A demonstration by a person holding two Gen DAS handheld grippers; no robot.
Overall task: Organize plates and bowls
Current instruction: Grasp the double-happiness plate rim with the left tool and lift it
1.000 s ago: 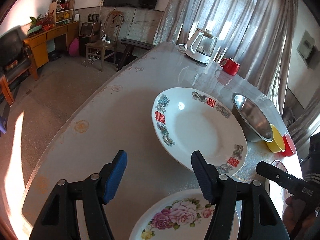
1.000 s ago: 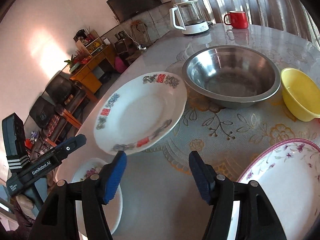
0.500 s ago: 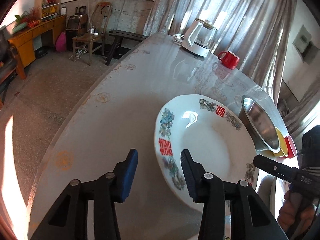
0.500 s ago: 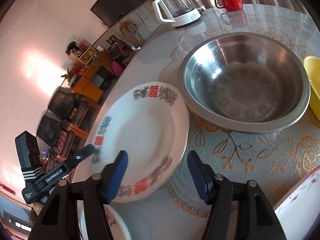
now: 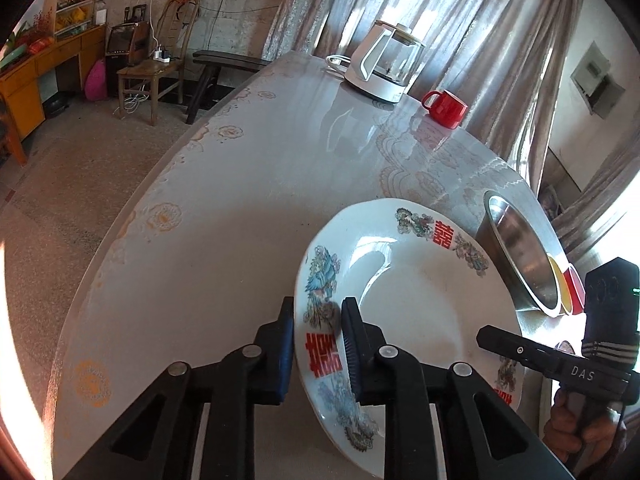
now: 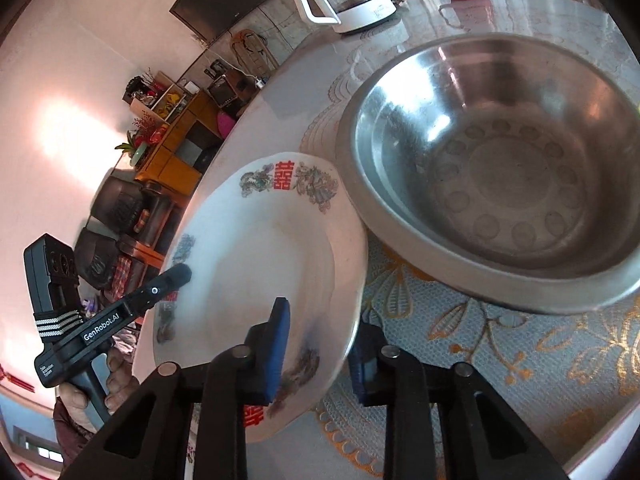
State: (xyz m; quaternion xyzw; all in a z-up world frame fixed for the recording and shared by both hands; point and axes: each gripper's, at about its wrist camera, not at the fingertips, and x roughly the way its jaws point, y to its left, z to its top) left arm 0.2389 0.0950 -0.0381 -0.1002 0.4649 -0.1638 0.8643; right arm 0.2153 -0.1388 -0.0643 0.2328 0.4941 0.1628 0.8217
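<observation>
A white plate with red characters and dragon patterns (image 5: 416, 304) lies on the table, also in the right wrist view (image 6: 260, 264). My left gripper (image 5: 318, 332) is shut on the plate's left rim, one finger above, one under. My right gripper (image 6: 320, 340) straddles the plate's opposite rim with jaws around it, still a little apart. The left gripper shows in the right wrist view (image 6: 176, 276), the right one in the left wrist view (image 5: 486, 334). A steel bowl (image 6: 500, 168) sits just right of the plate (image 5: 520, 256).
A yellow bowl (image 5: 557, 284) and a red bowl (image 5: 574, 292) stand behind the steel bowl. A glass kettle (image 5: 384, 66) and a red mug (image 5: 446, 109) stand at the far side. The table edge (image 5: 132, 216) curves at the left.
Both grippers moved forward onto the patterned plate. The left jaws closed on its left rim. The right jaws narrowed around its opposite rim. The flowered plates left view.
</observation>
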